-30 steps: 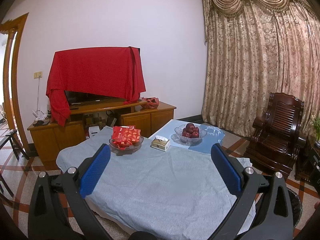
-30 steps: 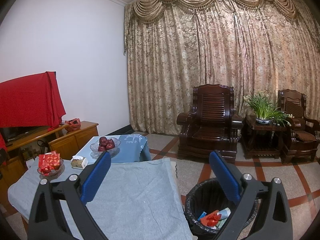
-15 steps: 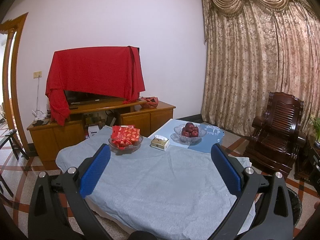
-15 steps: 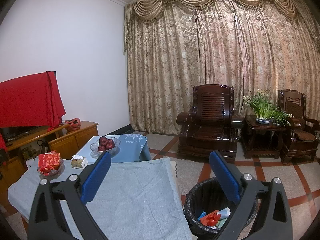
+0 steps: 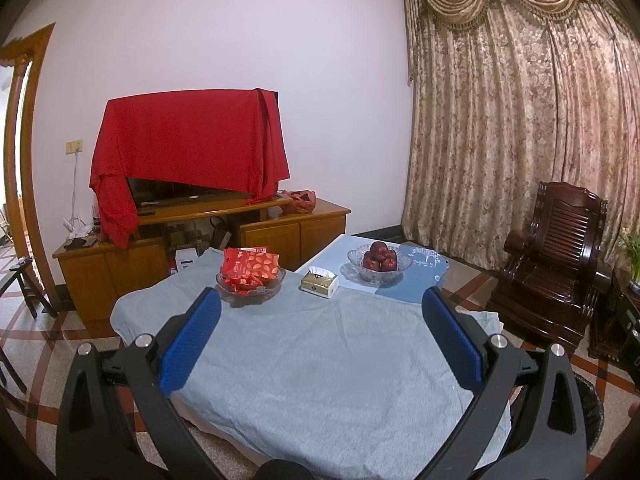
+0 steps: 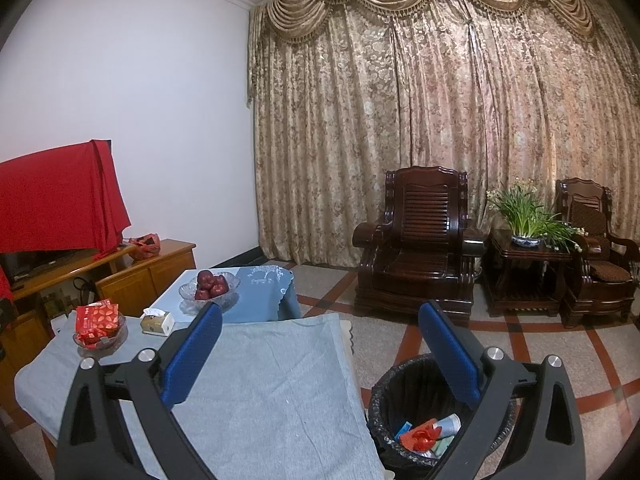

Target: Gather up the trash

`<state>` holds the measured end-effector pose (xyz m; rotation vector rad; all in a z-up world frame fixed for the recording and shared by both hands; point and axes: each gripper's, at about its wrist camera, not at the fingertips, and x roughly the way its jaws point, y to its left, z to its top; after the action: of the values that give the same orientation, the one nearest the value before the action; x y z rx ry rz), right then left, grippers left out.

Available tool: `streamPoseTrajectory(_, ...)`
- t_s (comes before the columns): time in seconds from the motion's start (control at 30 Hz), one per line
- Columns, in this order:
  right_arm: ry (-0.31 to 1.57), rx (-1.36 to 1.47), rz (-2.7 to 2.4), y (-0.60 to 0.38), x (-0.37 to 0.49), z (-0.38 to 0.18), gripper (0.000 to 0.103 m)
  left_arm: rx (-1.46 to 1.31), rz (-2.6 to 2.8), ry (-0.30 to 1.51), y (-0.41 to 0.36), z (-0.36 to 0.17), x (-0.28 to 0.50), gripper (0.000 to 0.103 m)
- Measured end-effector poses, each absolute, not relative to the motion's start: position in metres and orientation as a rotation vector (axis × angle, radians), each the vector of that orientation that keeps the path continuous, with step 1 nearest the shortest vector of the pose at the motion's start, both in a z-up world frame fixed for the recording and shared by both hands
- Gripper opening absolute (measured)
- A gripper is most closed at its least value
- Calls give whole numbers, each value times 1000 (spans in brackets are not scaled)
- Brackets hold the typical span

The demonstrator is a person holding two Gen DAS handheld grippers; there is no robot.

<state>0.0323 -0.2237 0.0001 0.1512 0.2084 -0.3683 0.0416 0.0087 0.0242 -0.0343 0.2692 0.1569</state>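
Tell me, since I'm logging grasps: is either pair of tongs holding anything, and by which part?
Nothing is held: left tongs and right tongs both gape open, empty.

Two glass bowls point(image 5: 251, 286), one tissue box point(image 5: 319, 282), one bin point(image 6: 416, 412), two armchairs point(image 6: 416, 240)

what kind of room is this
Most likely a home living room. A television draped in red cloth sits on a wooden cabinet, carved wooden armchairs stand before heavy floor-length curtains, and a low cloth-covered table holds a bowl of apples.
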Motion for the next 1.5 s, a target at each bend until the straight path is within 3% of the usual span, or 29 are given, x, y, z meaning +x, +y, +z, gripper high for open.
streamPoseTrajectory(1.5,216,144,-365,-242,16,-10,97,-35,147,299,-3,7,43,98)
